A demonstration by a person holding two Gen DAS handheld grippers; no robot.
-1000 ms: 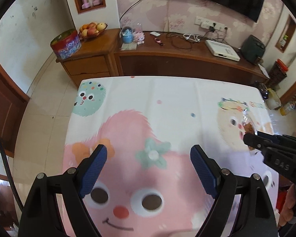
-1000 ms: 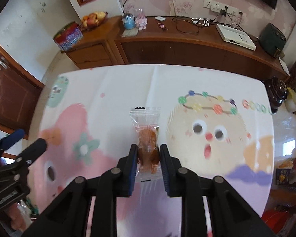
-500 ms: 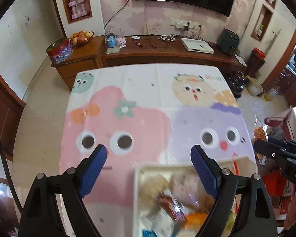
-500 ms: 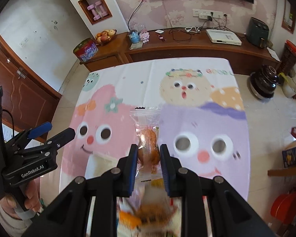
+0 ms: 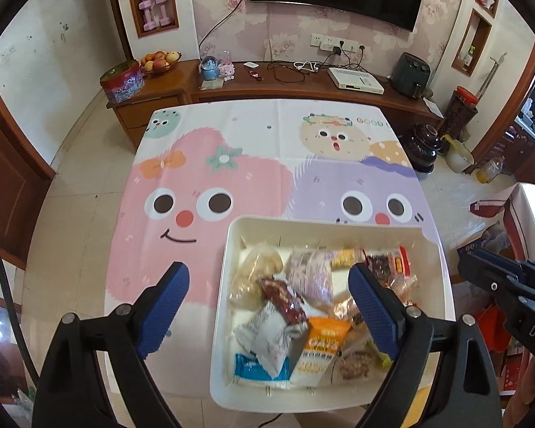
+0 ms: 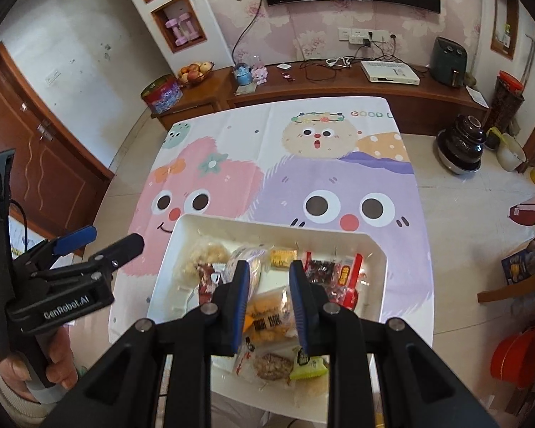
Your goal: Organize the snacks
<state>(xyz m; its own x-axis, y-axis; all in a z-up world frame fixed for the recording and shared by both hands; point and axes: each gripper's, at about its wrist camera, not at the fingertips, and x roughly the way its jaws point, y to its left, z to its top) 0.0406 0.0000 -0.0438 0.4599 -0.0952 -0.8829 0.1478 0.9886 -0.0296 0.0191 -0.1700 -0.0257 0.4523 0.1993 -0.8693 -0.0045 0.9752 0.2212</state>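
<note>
A white tray [image 5: 321, 222] sits at the near right of the tabletop [image 5: 249, 178], on a cartoon-monster cloth; its near edge overhangs the tabletop's near side; it is heaped with wrapped snacks, among them a red packet [image 5: 285, 299], a white one [image 5: 267, 335] and a pale bag of puffs [image 5: 256, 274].

The left claw [image 5: 267, 276] hangs over the tray's left wall, pointing steeply down; its jaws are wide apart and opening, with nothing between the blue pads; one pad is over the bare cloth, the other over the snacks. In the right wrist view the same claw [image 6: 112, 237] shows at the left, held by a hand [image 6: 59, 360].

The right claw [image 6: 268, 274] is above the middle of the tray, also pointing steeply down; its jaws stand narrowly apart; an orange packet [image 6: 267, 306] shows in the gap, but I cannot tell whether the pads press on it or it lies loose in the tray below. In the left wrist view this claw [image 5: 481, 274] juts in from the right edge, beside the tray's right wall.

A wooden sideboard [image 5: 303, 85] runs along the far wall beyond the tabletop.
</note>
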